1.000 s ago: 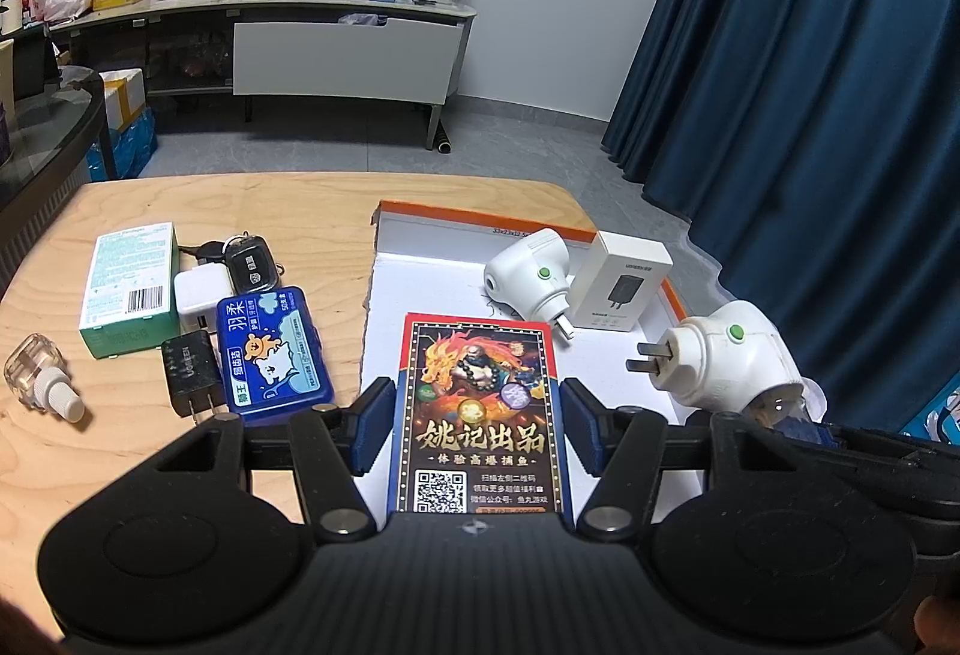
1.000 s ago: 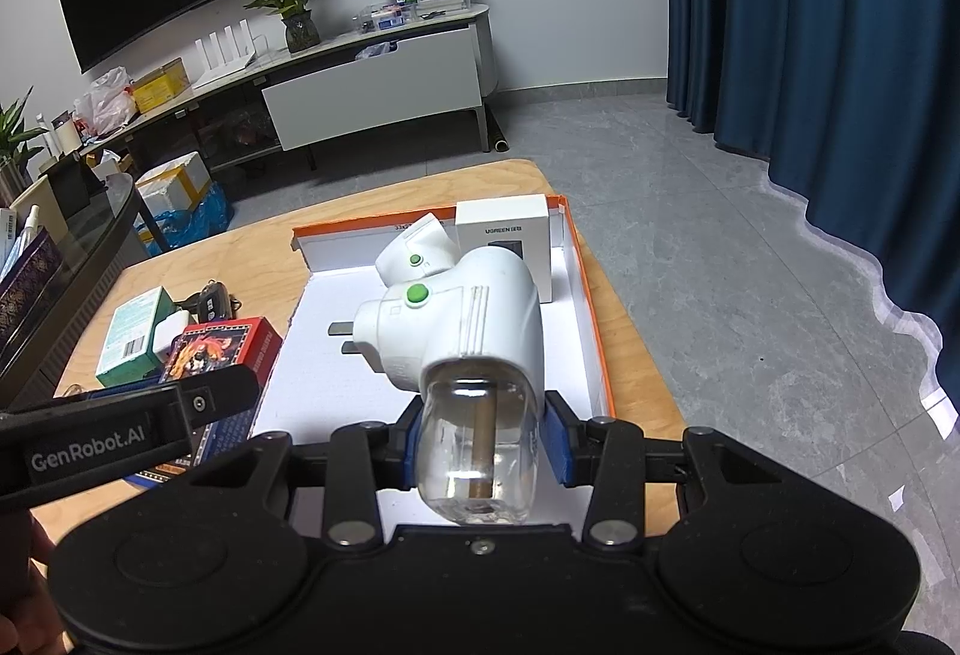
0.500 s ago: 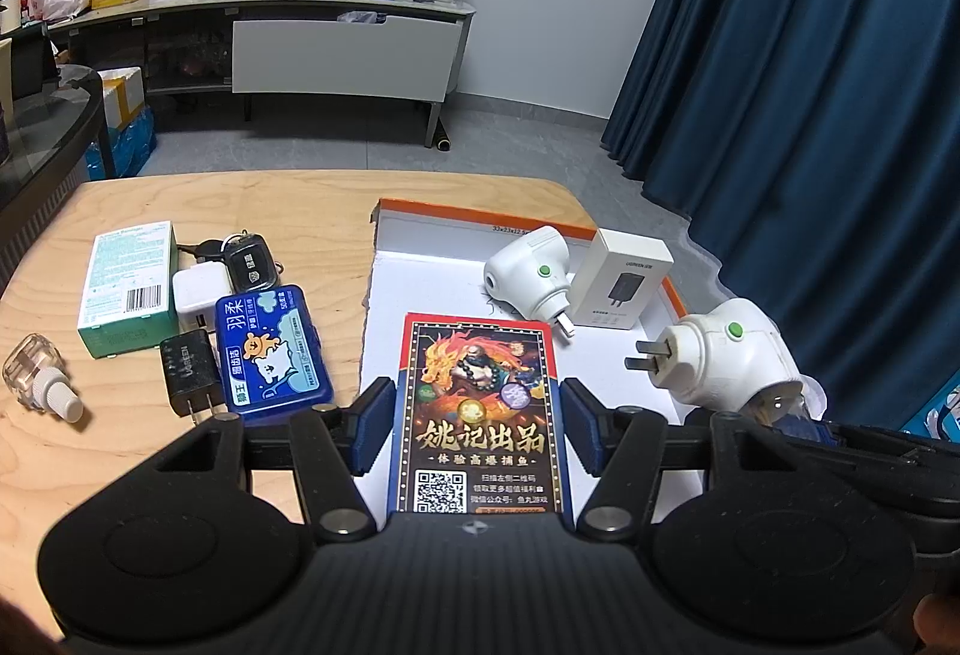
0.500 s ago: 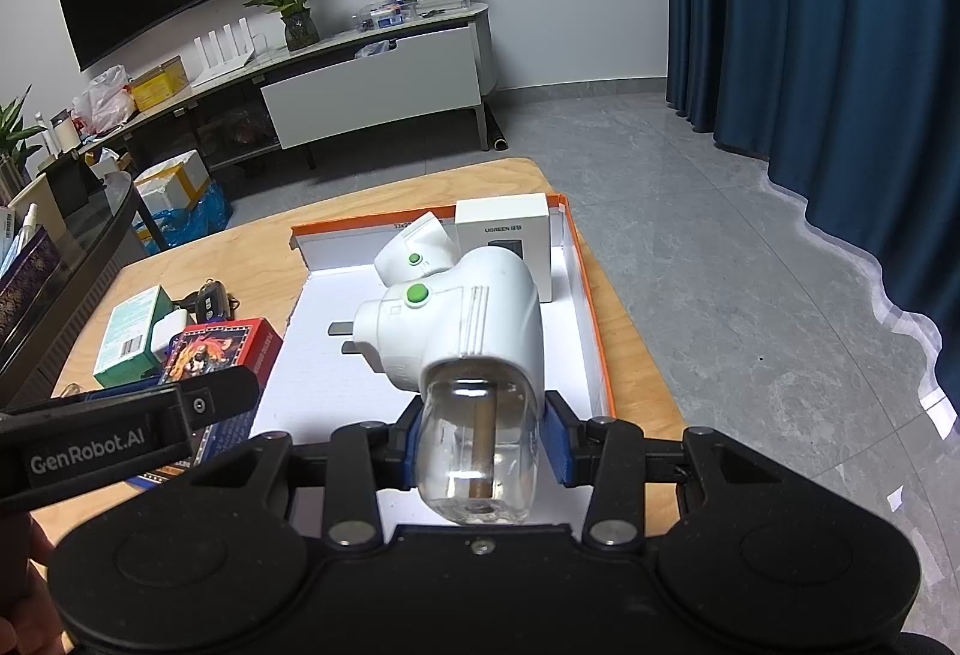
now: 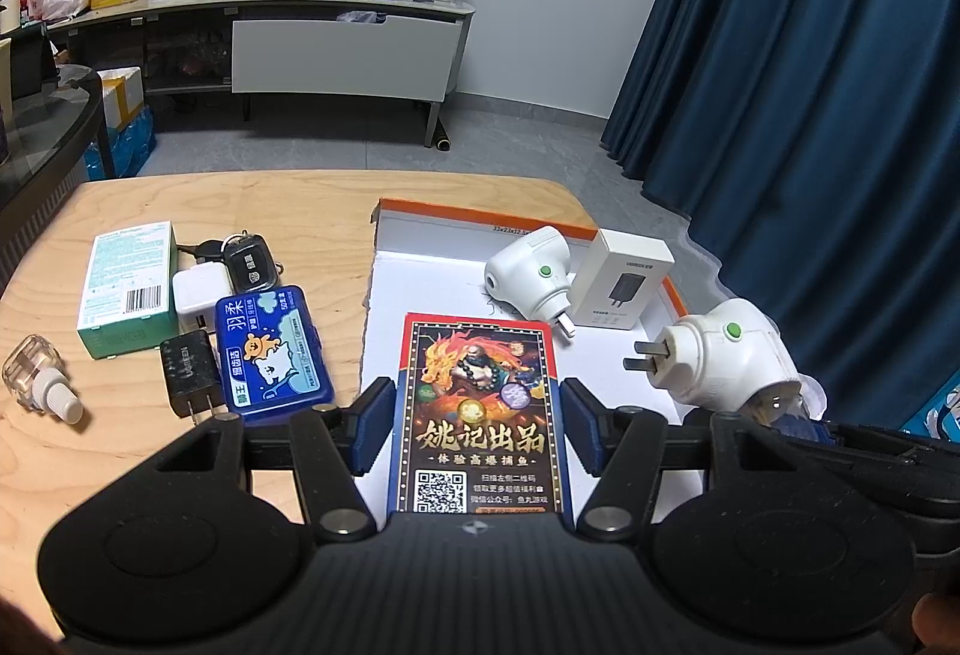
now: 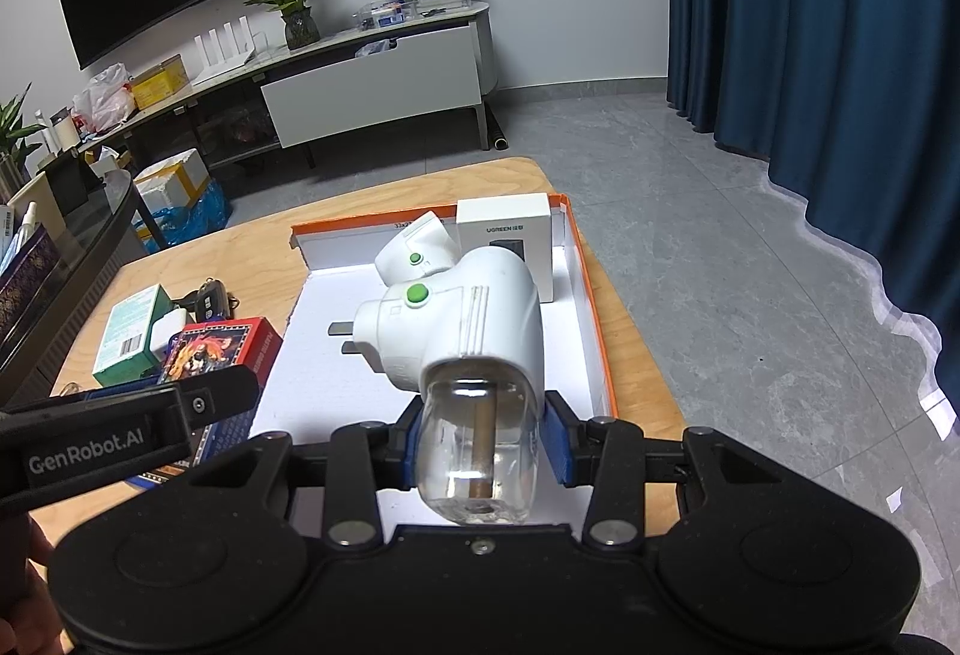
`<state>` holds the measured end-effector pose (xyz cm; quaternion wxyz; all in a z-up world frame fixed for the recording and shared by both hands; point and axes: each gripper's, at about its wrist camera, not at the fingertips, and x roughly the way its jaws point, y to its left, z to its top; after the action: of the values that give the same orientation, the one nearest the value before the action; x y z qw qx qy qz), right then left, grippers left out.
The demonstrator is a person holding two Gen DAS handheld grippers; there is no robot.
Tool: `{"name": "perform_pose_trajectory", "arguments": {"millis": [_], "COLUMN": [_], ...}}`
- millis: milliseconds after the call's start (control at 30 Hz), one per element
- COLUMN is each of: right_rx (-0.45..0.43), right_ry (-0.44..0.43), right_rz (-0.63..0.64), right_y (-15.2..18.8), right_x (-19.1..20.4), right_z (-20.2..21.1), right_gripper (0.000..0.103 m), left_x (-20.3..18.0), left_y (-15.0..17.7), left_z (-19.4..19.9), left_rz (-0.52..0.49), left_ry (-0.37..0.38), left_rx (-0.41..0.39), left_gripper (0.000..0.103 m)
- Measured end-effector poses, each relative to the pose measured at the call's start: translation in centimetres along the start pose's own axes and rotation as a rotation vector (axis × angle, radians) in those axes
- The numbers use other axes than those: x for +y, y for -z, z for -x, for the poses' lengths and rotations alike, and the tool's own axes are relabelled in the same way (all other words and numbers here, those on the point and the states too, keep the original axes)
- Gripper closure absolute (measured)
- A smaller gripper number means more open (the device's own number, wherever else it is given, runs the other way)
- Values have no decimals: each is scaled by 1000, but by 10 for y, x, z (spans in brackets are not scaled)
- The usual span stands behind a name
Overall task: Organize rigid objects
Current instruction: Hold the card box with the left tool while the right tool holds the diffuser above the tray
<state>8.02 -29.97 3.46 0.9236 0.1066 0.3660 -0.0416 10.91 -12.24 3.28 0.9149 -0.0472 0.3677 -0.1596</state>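
A card box (image 5: 480, 415) sits pinched by its long edges in the left gripper (image 5: 477, 430), a white plug-in vaporizer (image 6: 462, 331) clamped by its clear bottle in the right gripper (image 6: 480, 445), both poised over the white tray (image 5: 420, 259), apparently for sorting. Loose items wait on the tabletop (image 5: 300, 199). The tray's near edge is hidden.

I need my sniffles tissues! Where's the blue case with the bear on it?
In the left wrist view, the blue case lies on the wooden table, left of the orange-rimmed tray, beside the black charger.
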Motion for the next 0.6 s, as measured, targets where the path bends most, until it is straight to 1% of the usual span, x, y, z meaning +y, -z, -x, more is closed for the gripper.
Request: {"name": "perform_pose_trajectory", "arguments": {"millis": [600], "right_rx": [8], "right_ry": [1], "right_rz": [2], "right_y": [-2], "right_x": [-2], "right_z": [-3], "right_gripper": [55], "left_x": [2], "left_y": [2], "left_z": [-1], "left_rz": [2], "left_ry": [0], "left_rx": [4], "left_gripper": [42]}}
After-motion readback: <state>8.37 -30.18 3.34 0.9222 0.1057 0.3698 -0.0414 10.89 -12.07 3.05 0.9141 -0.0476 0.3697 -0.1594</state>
